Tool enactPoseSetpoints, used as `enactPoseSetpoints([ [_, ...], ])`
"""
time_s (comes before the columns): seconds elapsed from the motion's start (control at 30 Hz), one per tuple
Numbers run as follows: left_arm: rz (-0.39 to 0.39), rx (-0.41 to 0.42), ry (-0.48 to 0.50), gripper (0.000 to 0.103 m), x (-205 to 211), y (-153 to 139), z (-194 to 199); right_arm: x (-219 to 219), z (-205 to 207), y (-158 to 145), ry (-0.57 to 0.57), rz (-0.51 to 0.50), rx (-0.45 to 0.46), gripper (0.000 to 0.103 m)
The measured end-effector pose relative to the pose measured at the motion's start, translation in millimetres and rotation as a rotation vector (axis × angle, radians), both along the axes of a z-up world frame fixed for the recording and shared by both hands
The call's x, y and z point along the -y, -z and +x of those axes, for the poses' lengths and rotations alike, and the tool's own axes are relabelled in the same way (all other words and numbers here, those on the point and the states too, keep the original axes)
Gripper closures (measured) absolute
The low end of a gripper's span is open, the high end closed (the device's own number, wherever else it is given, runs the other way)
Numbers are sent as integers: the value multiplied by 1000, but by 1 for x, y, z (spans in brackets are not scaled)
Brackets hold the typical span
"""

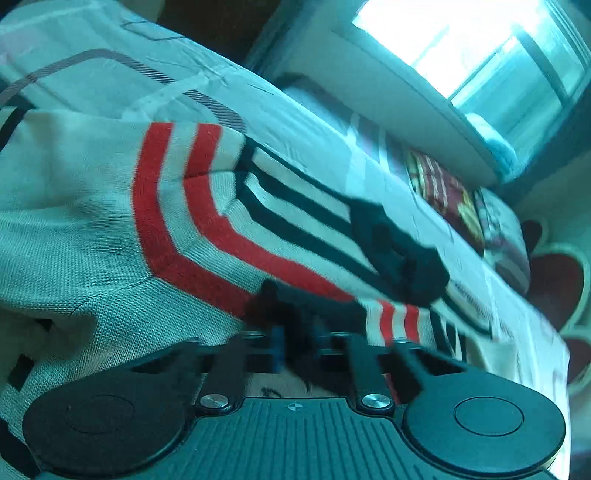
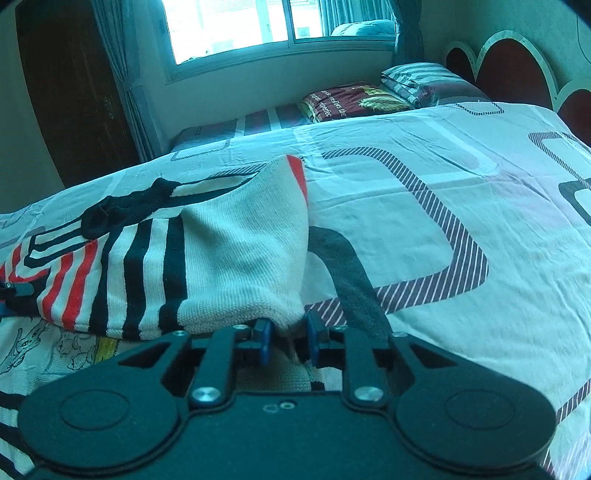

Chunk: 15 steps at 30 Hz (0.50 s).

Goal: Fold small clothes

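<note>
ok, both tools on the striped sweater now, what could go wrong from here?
1. The right tool pinches only the bottom corner of the cream knit sweater with red and black stripes; a hard pull could slip it out.
2. The left tool is shut amid blurred fabric; what it grips can't be confirmed, so the fold may go lopsided.
3. The patterned bedsheet lies right under the right tool's corner and could get pinched along with it.

bright window (image 2: 236, 26), curtains (image 2: 118, 66), dark door (image 2: 70, 92), patterned bed (image 2: 461, 177).
</note>
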<state>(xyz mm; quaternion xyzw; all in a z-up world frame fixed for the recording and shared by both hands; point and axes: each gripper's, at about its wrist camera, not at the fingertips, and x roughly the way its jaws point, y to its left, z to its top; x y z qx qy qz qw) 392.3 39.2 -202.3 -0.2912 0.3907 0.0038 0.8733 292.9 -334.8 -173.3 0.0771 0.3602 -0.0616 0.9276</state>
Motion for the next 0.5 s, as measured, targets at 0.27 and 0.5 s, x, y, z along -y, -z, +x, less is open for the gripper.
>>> enactPoseSetpoints([
  [0.27,99,98,-37,95,-13,-14,-27,-7,-6,-8,-44,8,30,86],
  [0.5,223,51,58,94,7,-5,-19,7,-7,7,52,13,-13,87],
])
